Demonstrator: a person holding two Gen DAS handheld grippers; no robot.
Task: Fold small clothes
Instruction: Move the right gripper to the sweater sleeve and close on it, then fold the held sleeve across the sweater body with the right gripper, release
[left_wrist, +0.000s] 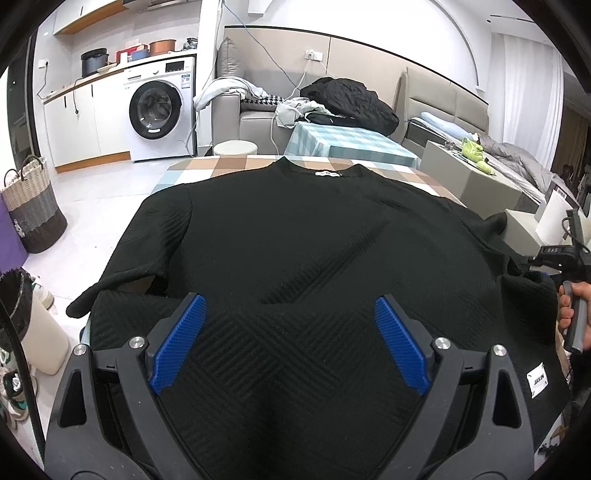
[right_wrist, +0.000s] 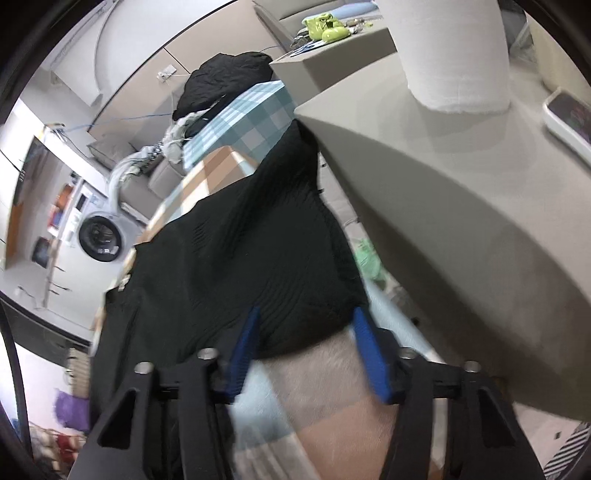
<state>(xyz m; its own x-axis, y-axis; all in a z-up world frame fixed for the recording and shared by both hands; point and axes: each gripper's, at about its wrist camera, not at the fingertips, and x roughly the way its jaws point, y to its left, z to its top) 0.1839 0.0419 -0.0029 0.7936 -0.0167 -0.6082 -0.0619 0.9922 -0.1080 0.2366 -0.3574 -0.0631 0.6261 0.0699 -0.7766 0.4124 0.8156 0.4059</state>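
Sweater (left_wrist: 295, 240), black, spread flat on checked tablecloth (left_wrist: 236, 162); long axis runs away from the left wrist camera, collar at the far end, hem nearest. Knit ribbed in chevron blocks. Sleeves drape over both table edges. Left gripper (left_wrist: 290, 339) wide open above the hem, gripping nothing. Right gripper (right_wrist: 306, 347) half-closed, sleeve edge between its blue pads; actual grip unclear. Grey cabinet (right_wrist: 461, 206) just beside.
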